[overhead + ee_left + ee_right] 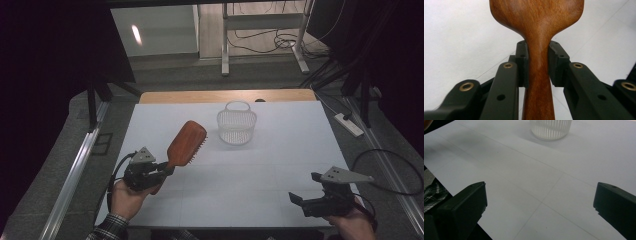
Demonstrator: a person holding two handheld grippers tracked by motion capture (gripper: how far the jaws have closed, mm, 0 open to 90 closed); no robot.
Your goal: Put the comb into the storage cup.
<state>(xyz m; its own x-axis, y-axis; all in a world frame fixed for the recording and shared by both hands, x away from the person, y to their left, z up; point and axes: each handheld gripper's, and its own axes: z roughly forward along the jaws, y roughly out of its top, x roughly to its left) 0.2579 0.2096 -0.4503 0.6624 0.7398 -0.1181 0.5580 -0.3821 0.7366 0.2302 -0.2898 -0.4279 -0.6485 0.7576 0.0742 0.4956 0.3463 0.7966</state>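
At the lower left of the high view, the left tongs [162,170] are clenched on the narrow neck of a wooden hairbrush [187,144], whose paddle head rises up and to the right, off the tabletop [280,150], bristles turned toward the right. In the left gripper view the brush handle [537,75] sits squarely between the two pads [522,62], one pressing each flank, just below where the wood flares into the head. That looks like a sound grip, but the neck tapers, so I judge that the brush could slide or swing if the wrist tips sharply; keeping the squeeze firm and the turn slow would help.

Up and right of the brush, near the centre of the frame, stands a white slatted basket [237,125] with its mouth open and a loop handle at the far rim. The likely step is carrying the brush over to it. To do that well, the head should be lifted above the near rim before going across, then lowered inside rather than dropped, since so light a basket may skid or tip if nudged.

At the lower right, the right tongs [306,192] hang released above bare tabletop, jaws wide apart, well away from the basket [550,128]. They could steady it if needed.
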